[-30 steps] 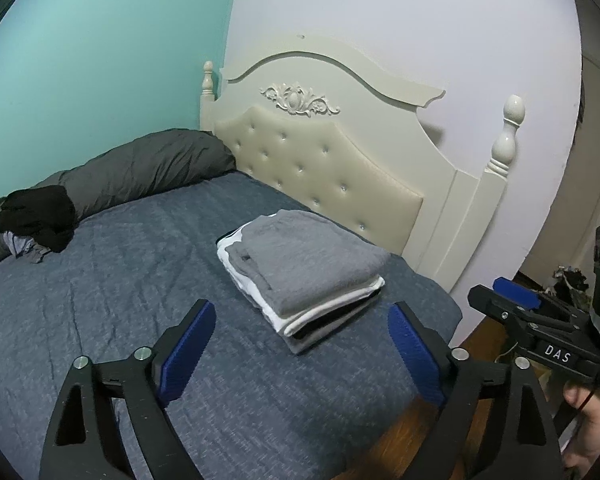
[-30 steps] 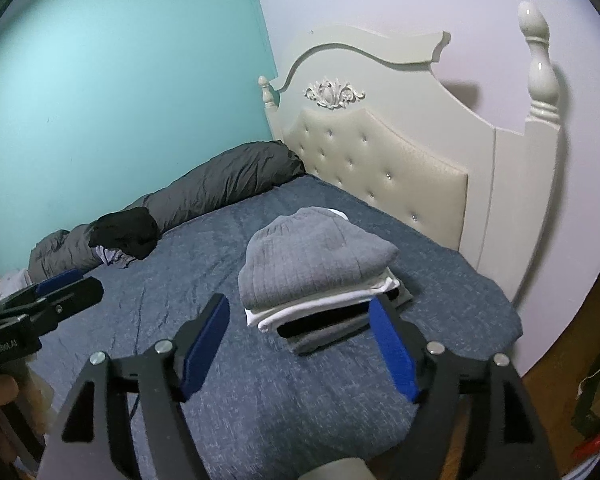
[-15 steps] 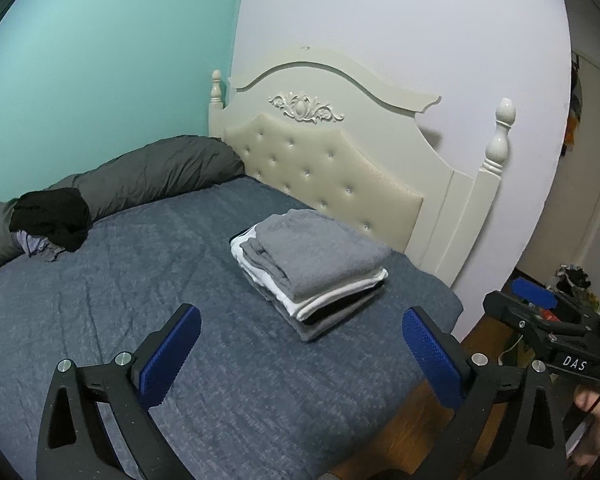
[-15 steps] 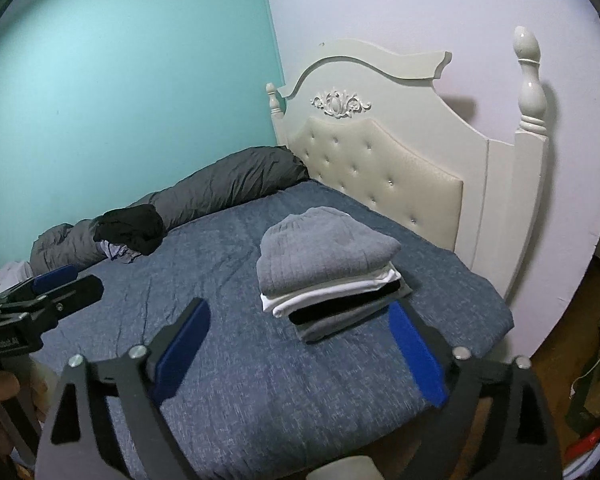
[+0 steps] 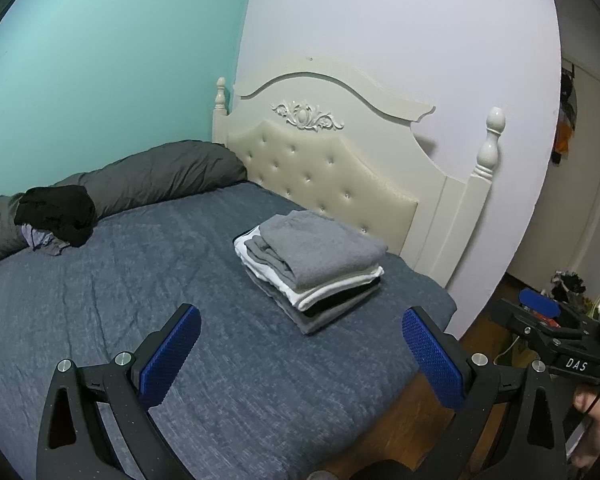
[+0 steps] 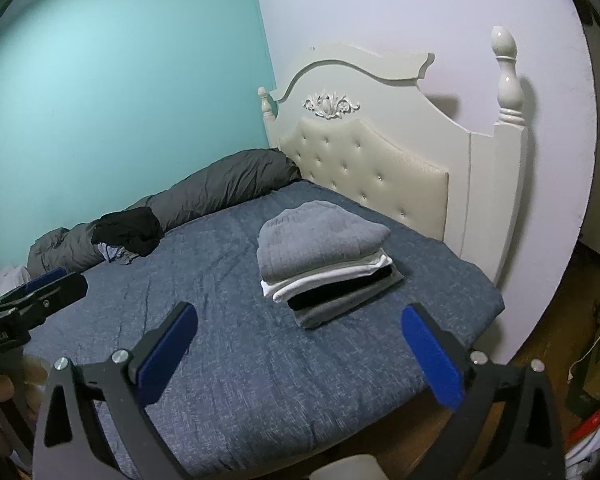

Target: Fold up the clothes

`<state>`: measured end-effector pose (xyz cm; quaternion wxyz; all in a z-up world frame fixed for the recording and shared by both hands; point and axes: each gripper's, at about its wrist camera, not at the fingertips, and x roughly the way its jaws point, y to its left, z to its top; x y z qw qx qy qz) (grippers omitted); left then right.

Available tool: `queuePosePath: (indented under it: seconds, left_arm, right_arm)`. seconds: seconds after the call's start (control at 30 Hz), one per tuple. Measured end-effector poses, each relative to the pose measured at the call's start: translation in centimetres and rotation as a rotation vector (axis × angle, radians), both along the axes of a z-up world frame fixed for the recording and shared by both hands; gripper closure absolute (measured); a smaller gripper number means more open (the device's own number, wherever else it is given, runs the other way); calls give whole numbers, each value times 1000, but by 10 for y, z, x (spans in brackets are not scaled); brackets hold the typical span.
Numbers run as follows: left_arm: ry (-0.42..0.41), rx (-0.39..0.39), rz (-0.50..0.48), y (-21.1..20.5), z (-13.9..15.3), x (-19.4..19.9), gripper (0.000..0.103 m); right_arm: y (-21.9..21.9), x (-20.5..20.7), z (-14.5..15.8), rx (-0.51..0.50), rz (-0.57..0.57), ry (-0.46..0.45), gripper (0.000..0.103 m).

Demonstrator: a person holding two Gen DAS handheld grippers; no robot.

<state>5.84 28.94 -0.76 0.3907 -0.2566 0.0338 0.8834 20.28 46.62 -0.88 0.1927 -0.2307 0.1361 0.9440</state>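
- Left gripper (image 5: pixel 300 354) and right gripper (image 6: pixel 300 354): both spread wide, holding nothing, above bed (image 5: pixel 100 300).
- Folded stack (image 5: pixel 312 264) near headboard (image 5: pixel 332 168); looks done.
- Black unfolded clothing (image 5: pixel 56 212) heaped on rolled duvet (image 5: pixel 152 176), well apart.
- Next, probably: reach over, pinch it, spread flat.

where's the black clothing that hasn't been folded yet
The black clothing lies bunched at the far left of the bed in both views, against the grey rolled duvet, well away from the folded stack near the headboard.
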Motion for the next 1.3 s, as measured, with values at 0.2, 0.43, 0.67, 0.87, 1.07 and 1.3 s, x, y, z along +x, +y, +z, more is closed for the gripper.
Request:
queuePosePath:
  seconds: [0.2,0.43,0.67,0.87,1.07,1.3]
  left_arm:
    - [15,-1,-1,-8,-1,10,0]
    - [32,2,5,-12,-4,18,0]
    - [45,0,-1,-14,-5,25,0]
    - [46,-16,-12,-12,-7,31,0]
    - [60,-29,2,-13,-6,34,0]
    - [62,-29,19,-15,-8,32,0]
  right_arm:
    - [-8,8,0,-8,7,3,1]
    - [-17,11,-4,-2,12,3,1]
    - [-23,14,-5,5,13,1,1]
    - [-29,15,-6,14,17,-1,1]
    - [-32,16,-6,22,19,-2,1]
    - [-35,16,-7,29,20,-4,1]
